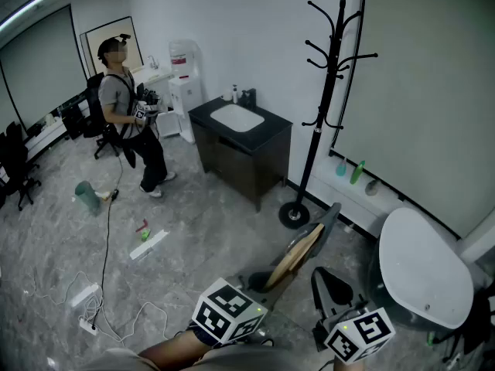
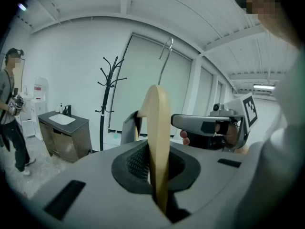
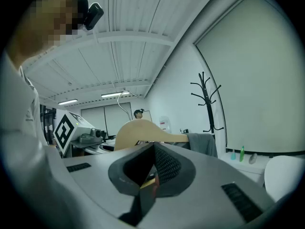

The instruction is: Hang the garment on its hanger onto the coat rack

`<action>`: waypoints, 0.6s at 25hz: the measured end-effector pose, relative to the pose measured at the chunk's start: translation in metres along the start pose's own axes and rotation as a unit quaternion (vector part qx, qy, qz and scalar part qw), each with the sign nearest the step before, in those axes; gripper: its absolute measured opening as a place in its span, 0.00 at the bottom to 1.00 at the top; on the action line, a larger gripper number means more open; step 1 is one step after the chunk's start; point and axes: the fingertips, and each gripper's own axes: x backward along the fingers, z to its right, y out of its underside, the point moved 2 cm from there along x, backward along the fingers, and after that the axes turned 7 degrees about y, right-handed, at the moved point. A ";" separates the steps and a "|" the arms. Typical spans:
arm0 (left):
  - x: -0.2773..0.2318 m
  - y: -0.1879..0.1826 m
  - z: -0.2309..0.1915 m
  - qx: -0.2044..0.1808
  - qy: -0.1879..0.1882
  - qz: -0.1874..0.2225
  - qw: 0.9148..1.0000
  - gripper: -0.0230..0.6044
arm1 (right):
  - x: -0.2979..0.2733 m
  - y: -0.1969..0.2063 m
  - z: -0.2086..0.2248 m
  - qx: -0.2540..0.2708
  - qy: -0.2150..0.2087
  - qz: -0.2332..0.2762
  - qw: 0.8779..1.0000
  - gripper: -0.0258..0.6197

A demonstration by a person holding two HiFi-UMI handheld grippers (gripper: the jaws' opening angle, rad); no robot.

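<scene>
Head view, coat rack point(image 1: 327, 91): black, upright by the wall, prongs bare, well apart from me.
Head view, hanger point(image 1: 297, 258): pale wood, tilted up out of my left gripper point(image 1: 271, 279). The grey garment point(image 1: 329, 221) is draped over its far end.
Head view, right gripper point(image 1: 331, 284): low in the frame, just beside the hanger on its right.
Left gripper view, grip: my jaws are clamped on the hanger's wooden arm point(image 2: 157, 118), which stands edge-on between the pads. The wire hook point(image 2: 165, 56) rises above it.
Left gripper view, garment point(image 2: 127, 128): it hangs off the far shoulder, left of the wood, with the rack point(image 2: 107, 94) beyond.
Right gripper view, grip point(image 3: 153, 149): the tips look drawn together with nothing I can name between them. A pale sliver low in the gap is too small to tell.
Right gripper view, hanger point(image 3: 143, 132): it lies broadside past the tips, garment point(image 3: 204, 144) at its right end.
Handling, hanger: I judge it stiff, light and smooth enough to twist in the pads. It is best held on the arm close to the neck, so the hook can be steered.
Handling, garment: soft and light, likely to slide off a sloping shoulder, so I keep the wood level.
</scene>
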 end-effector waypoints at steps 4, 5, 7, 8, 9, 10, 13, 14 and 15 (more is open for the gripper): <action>0.006 0.000 0.005 0.001 -0.006 0.003 1.000 0.06 | 0.006 0.000 -0.006 0.001 -0.004 -0.001 1.000 0.06; 0.005 0.000 0.005 0.001 -0.007 0.003 1.000 0.06 | 0.006 0.000 -0.005 0.001 -0.005 -0.001 1.000 0.06; 0.004 0.000 0.005 0.001 -0.009 0.002 1.000 0.06 | 0.007 0.000 -0.003 0.000 -0.006 -0.001 1.000 0.06; 0.004 0.000 0.006 0.001 -0.009 0.002 1.000 0.06 | 0.007 0.000 -0.003 0.000 -0.006 0.000 1.000 0.06; 0.003 0.001 0.007 0.001 -0.010 0.002 1.000 0.06 | 0.008 0.000 -0.002 0.000 -0.007 0.000 1.000 0.06; 0.003 0.001 0.007 0.001 -0.010 0.002 1.000 0.06 | 0.008 0.000 -0.002 0.000 -0.008 0.000 1.000 0.06; 0.003 0.002 0.009 0.002 -0.010 0.002 1.000 0.06 | 0.010 0.000 -0.003 -0.001 -0.010 0.000 1.000 0.06; 0.004 0.003 0.010 0.003 -0.010 0.002 1.000 0.06 | 0.011 0.001 -0.004 -0.004 -0.013 -0.001 1.000 0.06; 0.005 0.005 0.011 0.004 -0.010 0.001 1.000 0.06 | 0.012 0.002 -0.006 -0.010 -0.019 -0.001 1.000 0.06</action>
